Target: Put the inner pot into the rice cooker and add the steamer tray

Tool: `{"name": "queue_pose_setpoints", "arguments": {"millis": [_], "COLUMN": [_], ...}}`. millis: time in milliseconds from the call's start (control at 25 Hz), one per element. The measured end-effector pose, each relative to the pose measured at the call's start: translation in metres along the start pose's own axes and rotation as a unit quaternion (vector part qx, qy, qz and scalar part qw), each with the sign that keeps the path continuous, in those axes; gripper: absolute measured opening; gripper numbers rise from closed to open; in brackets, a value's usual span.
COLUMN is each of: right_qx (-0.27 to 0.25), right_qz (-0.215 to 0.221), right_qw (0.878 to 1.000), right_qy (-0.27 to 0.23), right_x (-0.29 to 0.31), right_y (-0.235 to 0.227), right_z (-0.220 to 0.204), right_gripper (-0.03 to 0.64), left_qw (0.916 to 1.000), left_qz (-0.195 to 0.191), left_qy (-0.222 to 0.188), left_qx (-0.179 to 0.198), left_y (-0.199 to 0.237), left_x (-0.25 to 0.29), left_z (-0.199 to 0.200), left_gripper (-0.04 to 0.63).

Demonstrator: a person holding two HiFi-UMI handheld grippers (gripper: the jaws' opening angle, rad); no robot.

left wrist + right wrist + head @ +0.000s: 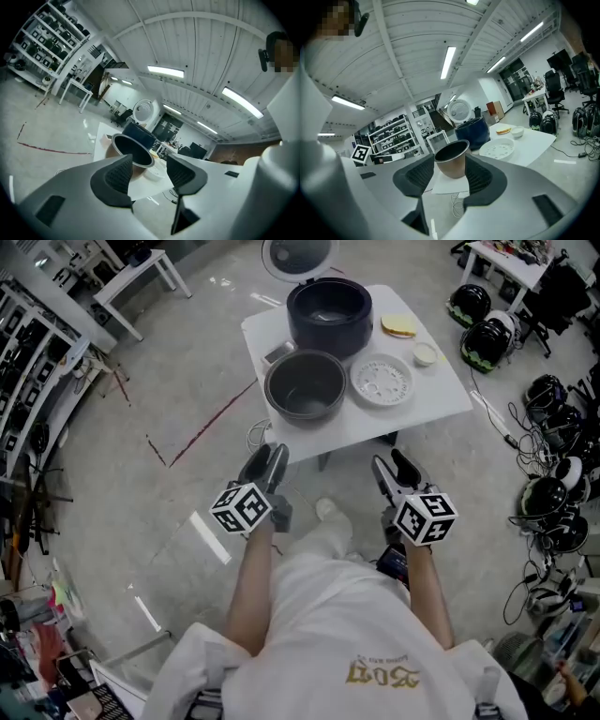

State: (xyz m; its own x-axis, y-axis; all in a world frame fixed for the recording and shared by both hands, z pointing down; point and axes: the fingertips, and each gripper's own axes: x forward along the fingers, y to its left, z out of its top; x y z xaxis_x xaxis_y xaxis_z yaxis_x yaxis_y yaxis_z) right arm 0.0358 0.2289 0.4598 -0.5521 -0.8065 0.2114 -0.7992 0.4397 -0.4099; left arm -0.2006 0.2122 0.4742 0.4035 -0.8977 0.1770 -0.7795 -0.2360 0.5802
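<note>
While the person is holding both tools up in front of the smooth, white, square table (427, 401), nothing is being gripped. The left gripper (266, 461) is keeping its ribbed black pads apart with only air between them. The right gripper (394, 468) is gaping wide and is empty too. Both are hanging over the floor, well apart from the table's near edge.

The round metal inner pot (305, 385) is sitting by the table's near edge, towards its left corner. It is looking dark grey and smooth inside and coppery brown outside. It is standing upright, with its mouth pointing straight up and its long line running up and down. Just beside it on the right, the flat, round, white steamer tray (382, 381) with small holes is lying. Behind them, by the far edge, the dark, shiny, round rice cooker (328, 315) is standing open.

The cooker's white lid (298, 253) is being cut off by the top of the head view. In the left gripper view one pad is covering part of the pot. Whether pot and tray are touching is hard to tell.
</note>
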Motion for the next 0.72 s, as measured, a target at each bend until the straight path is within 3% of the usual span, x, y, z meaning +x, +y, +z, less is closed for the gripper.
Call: {"name": "queue_pose_setpoints", "arguments": {"millis": [440, 720], "right_qx": [0.015, 0.018], "right_qz": [0.018, 0.019], "right_qw": [0.999, 0.996], "right_qy": [0.044, 0.082], "right_x": [0.127, 0.204], "right_y": [-0.035, -0.057], "right_z": [0.019, 0.017], "right_gripper": [0.199, 0.198], "left_qw": [0.999, 0.9975], "left_qz": [0.041, 0.062], "left_qy": [-0.003, 0.017], "left_qx": [-0.019, -0.031], "left_y": [0.075, 0.119], "left_x": [0.083, 0.128], "left_z": [0.041, 0.05], "left_gripper": [0.212, 0.202]}}
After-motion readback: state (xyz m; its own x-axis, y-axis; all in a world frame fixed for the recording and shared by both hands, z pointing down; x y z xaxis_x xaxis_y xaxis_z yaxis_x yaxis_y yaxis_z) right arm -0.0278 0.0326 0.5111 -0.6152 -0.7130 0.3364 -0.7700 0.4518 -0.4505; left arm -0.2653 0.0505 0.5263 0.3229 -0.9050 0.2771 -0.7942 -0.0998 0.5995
